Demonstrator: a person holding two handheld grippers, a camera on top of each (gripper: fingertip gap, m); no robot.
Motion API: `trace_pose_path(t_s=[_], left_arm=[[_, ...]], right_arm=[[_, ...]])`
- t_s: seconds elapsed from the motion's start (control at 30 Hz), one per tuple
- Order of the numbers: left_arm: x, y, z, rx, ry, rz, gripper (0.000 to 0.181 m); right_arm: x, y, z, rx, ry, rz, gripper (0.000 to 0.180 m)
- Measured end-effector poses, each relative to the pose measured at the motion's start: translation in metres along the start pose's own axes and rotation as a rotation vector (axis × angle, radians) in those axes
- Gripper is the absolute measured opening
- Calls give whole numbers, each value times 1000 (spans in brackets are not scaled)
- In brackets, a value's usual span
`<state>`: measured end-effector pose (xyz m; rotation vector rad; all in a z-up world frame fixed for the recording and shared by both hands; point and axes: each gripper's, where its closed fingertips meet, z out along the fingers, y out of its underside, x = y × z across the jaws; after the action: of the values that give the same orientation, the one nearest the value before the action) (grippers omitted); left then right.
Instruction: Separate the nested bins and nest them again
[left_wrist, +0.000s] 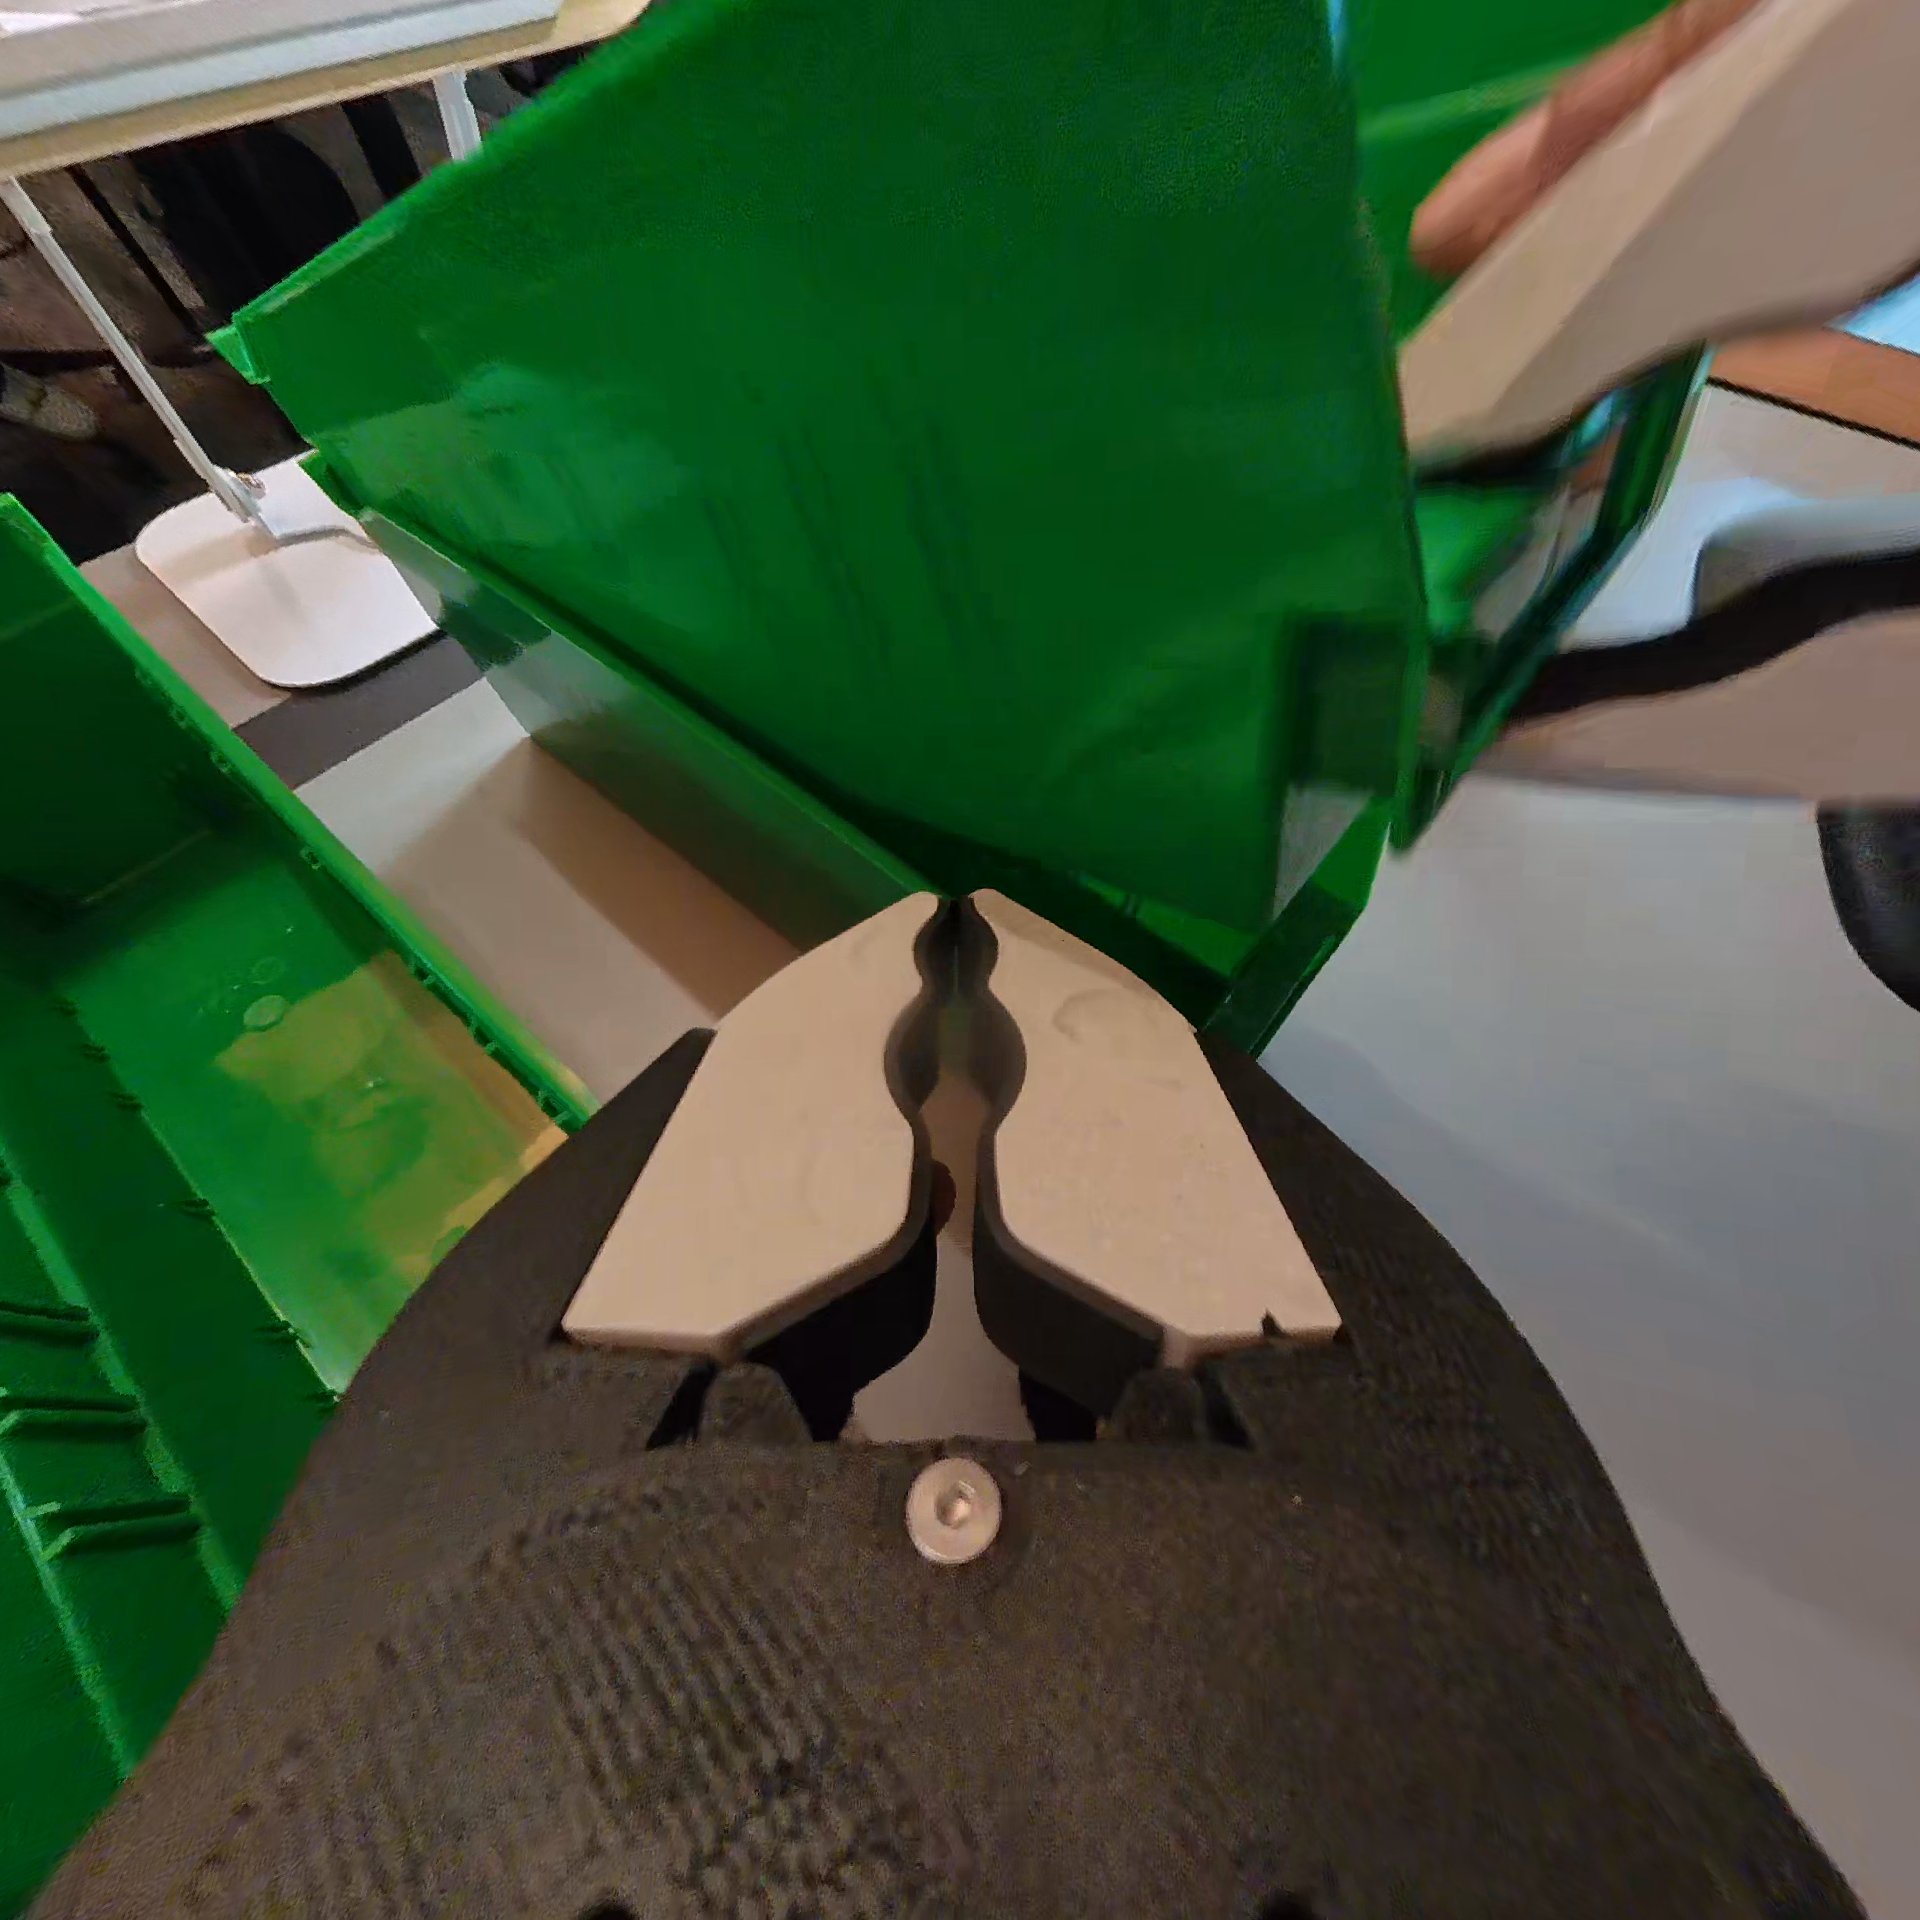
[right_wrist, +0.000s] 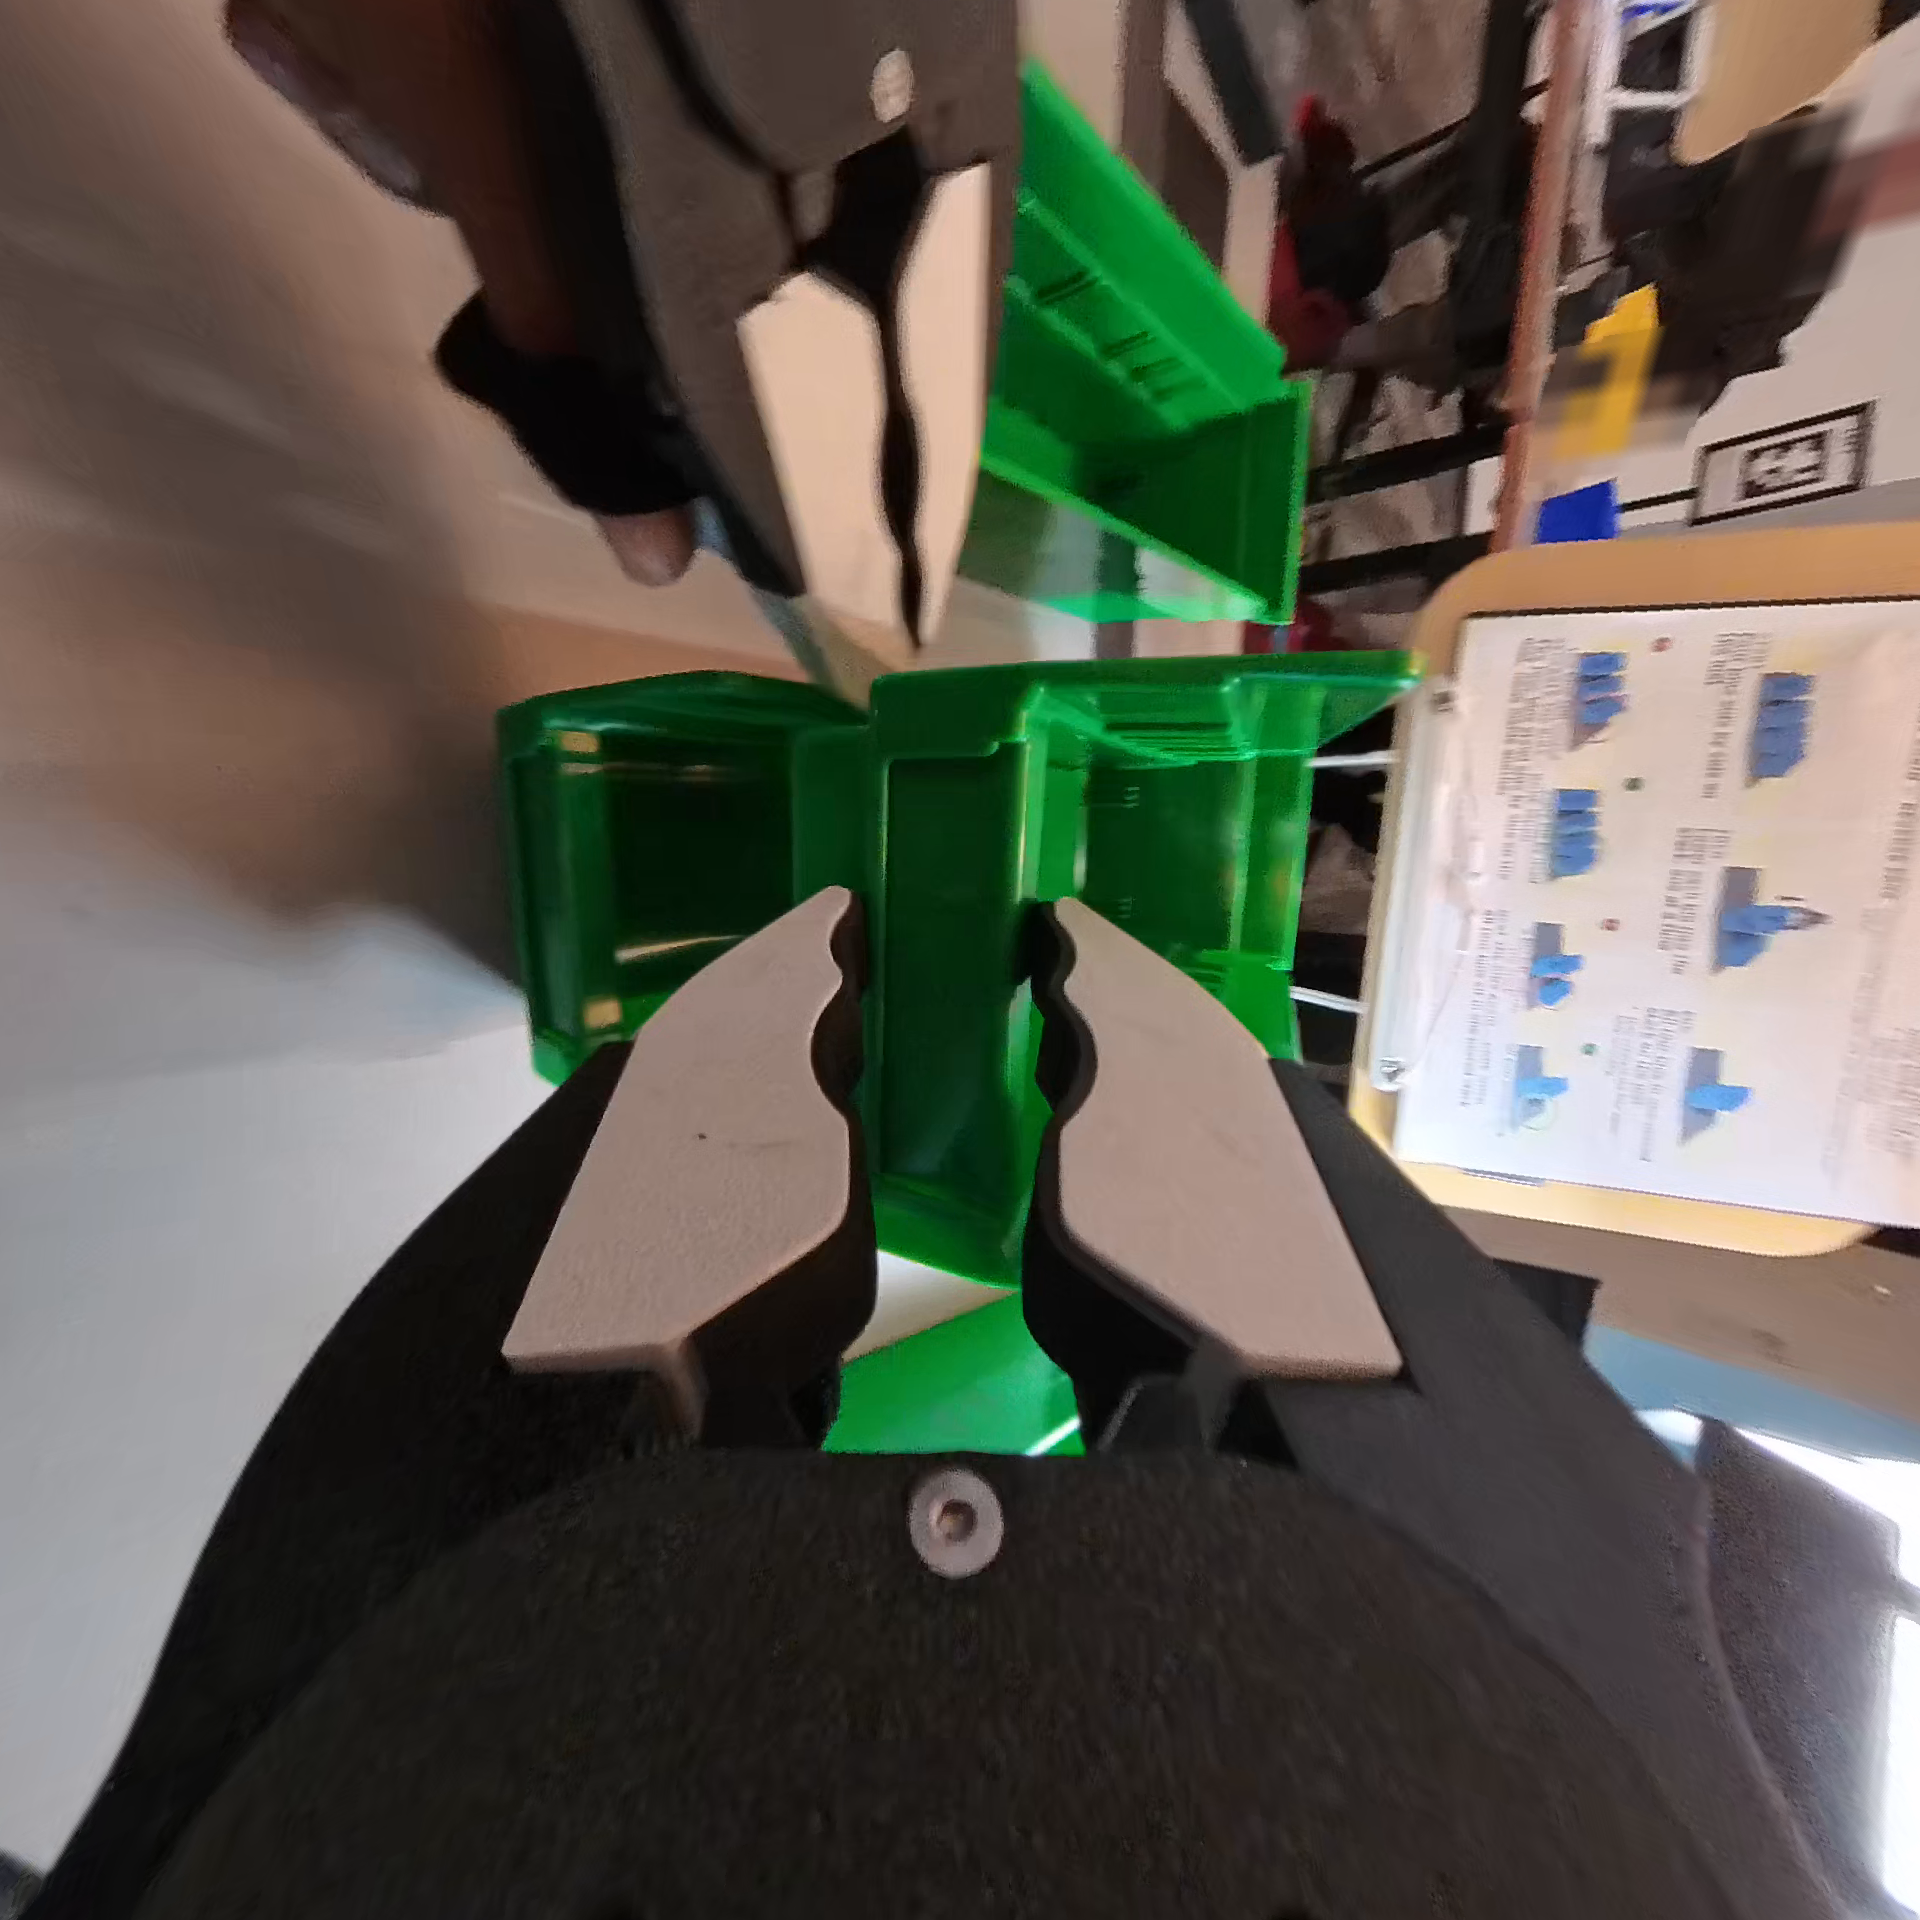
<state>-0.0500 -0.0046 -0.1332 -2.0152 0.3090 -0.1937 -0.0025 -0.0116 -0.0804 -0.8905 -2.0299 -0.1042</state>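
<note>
Three green plastic bins are in view. My right gripper (right_wrist: 945, 935) is shut on the end-wall rib of one green bin (right_wrist: 945, 1039) and holds it tilted. In the left wrist view this bin (left_wrist: 831, 468) hangs slanted over a second bin (left_wrist: 644, 748) standing on the table, its lower corner inside that bin; one grey finger (left_wrist: 1662, 260) of the right gripper shows at the bin's far rim. My left gripper (left_wrist: 956, 909) is shut with nothing between its fingers, tips at the second bin's near rim. It also shows in the right wrist view (right_wrist: 914, 623). A third bin (left_wrist: 208, 1039) lies open at the left.
The third bin also shows at the back in the right wrist view (right_wrist: 1143, 416). A white stand base (left_wrist: 281, 603) sits behind the bins on the pale table (left_wrist: 1558, 1143). A board with a printed sheet (right_wrist: 1662, 883) stands to the right. A person's hand (right_wrist: 644, 540) holds the left gripper. The gap from one gripper's tips to the other's is roughly 8 centimeters.
</note>
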Motion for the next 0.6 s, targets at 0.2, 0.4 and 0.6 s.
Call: trace_pose_path(t_s=[0.2, 0.4, 0.6], left_arm=[[-1, 4, -13, 12, 14, 4, 15], [-1, 14, -35, 32, 33, 5, 16], [9, 33, -32, -3, 58, 29, 17]], right_arm=[[53, -1, -28, 39, 128, 35, 27], [102, 8, -50, 63, 241, 78, 25], [126, 13, -58, 21, 327, -20, 22]])
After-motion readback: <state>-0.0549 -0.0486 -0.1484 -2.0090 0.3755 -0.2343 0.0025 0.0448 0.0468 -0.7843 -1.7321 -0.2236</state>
